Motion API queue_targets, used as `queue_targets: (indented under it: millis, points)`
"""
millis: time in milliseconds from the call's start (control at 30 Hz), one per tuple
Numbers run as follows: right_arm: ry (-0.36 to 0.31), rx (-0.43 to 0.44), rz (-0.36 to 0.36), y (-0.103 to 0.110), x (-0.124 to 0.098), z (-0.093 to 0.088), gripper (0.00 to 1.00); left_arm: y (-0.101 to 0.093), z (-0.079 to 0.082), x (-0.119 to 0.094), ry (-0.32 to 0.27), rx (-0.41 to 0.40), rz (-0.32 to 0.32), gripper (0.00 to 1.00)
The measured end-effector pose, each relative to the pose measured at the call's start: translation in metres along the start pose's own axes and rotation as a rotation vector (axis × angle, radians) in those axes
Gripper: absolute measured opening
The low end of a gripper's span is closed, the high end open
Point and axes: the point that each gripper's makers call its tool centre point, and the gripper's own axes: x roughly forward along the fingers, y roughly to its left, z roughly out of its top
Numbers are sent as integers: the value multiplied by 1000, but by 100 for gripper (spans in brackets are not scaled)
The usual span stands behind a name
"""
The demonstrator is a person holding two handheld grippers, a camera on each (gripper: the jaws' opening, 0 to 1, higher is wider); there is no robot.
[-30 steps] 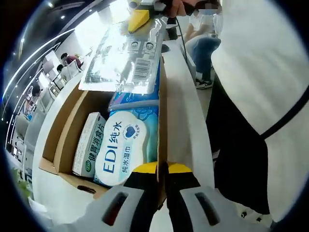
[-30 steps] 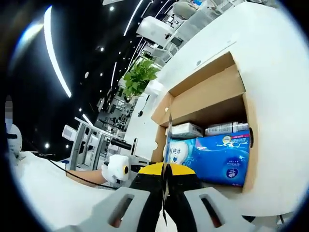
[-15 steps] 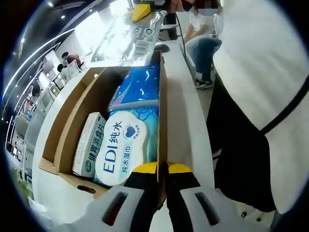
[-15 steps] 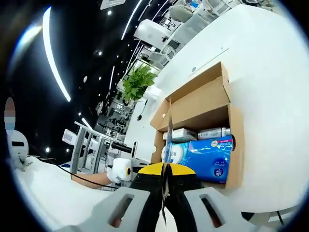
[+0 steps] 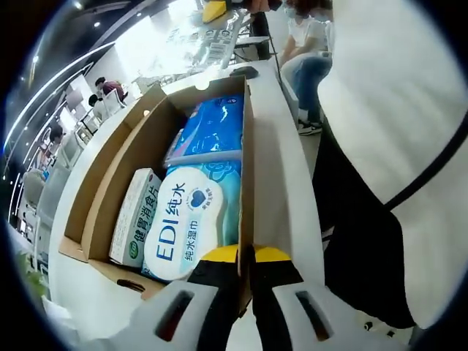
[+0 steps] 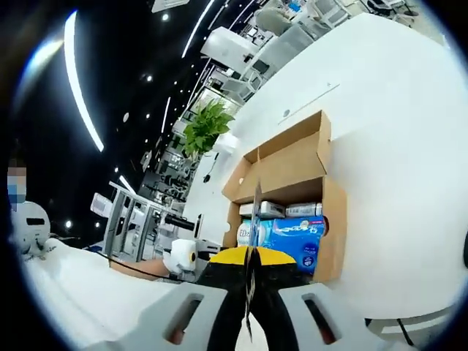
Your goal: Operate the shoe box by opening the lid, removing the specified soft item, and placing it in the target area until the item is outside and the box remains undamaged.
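An open cardboard box (image 5: 247,168) lies on a white table, lid flaps spread. Inside are a white-and-teal EDI wet wipes pack (image 5: 183,227), a blue soft pack (image 5: 212,128) and a green-and-white carton (image 5: 135,219). My left gripper (image 5: 246,252) is shut on the box's near side wall. My right gripper (image 5: 213,10) holds a clear plastic packet (image 5: 223,38) high beyond the box's far end. In the right gripper view my right gripper (image 6: 251,254) pinches that packet (image 6: 256,212) edge-on, with the box (image 6: 289,157) well below.
The white table (image 6: 380,146) runs wide around the box. A person in a white top and black trousers (image 5: 395,146) stands close beside the table. A dark small object (image 5: 245,71) lies past the box. A plant (image 6: 205,128) and desks stand farther off.
The right gripper has carried the clear packet up and away from above the box, uncovering the blue pack; the box looks smaller in the right gripper view. The left gripper has stayed put.
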Motion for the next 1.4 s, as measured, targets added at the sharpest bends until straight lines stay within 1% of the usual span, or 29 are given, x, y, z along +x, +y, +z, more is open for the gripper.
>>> queue_targets:
  millis: [33,100,200,267,400,600,667,767,833,867,933,1000,1033,1267,1400]
  points:
    - [-13,10,-3,0,-1,0,0,0,0,0,0,-1,1,4]
    - [-29,62,2,2,-6,2,0,0,0,0,-2,0,10,4]
    - [-17,52,17,8,-13,4,0,0,0,0,-4,5,14,4]
    - [-13,42,14,12,-18,5,0,0,1,-1,-4,5,9,4]
    - [-32,24,-19,8,-28,10,0,0,2,-1,-3,5,0,4]
    - [-37,-12,-63,2,-53,12,0,0,3,-2,-1,4,-5,4]
    - [-31,-15,-85,-3,-61,10,0,0,5,-3,-1,6,-6,4]
    - [-32,-13,-139,-15,-70,7,0,0,4,-3,-1,4,-7,4]
    - [-34,-13,-151,-18,-71,6,0,0,3,-2,0,4,-7,4]
    - [-33,-23,-192,-32,-73,1,0,0,3,-2,-1,4,-7,4]
    - [-10,32,-232,-43,-75,-8,0,0,3,-3,-1,6,-6,4]
    - [-9,28,-249,-49,-76,-11,0,0,3,-2,-2,5,-5,4]
    - [-3,45,-260,-51,-76,-15,0,0,3,-2,-2,6,-4,4]
    - [6,56,-278,-54,-70,-17,0,0,2,-2,0,4,-3,4]
    - [16,41,-304,-54,-66,-17,0,0,1,-1,0,4,-2,4]
